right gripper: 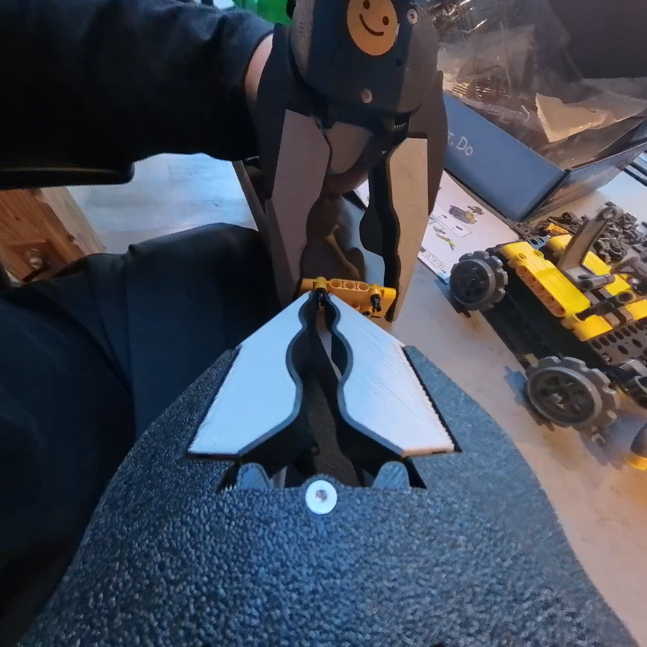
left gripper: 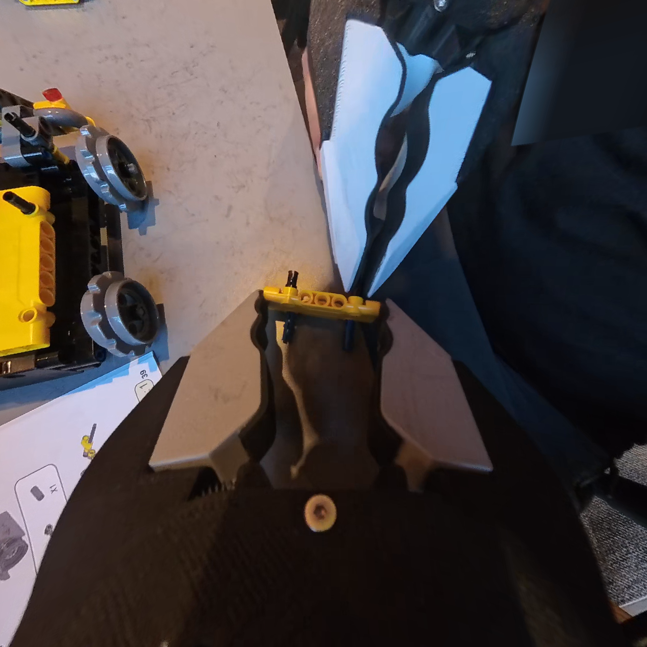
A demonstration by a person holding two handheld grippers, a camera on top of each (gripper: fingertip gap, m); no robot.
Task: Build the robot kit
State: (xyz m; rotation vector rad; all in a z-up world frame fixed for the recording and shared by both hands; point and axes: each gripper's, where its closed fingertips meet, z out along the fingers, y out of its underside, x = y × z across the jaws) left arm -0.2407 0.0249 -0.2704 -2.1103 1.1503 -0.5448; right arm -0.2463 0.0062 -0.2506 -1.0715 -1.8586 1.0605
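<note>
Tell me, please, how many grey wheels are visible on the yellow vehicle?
2. Both sit on the side of the yellow vehicle facing the grippers: one wheel nearer the booklet, the other wheel further along. Wheels on the opposite side may be hidden.

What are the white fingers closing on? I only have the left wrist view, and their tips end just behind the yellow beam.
Observer: In the right wrist view, the right gripper is shut on a black pin that sticks out of one end of the yellow beam.
Operator: Is the other pin touched?
Observer: No. The second black pin, at the beam's other end, stands free.
Operator: Is there anything behind the left gripper that I miss?
Observer: A grey box of clear bags sits on the table beyond the yellow vehicle model.
</note>
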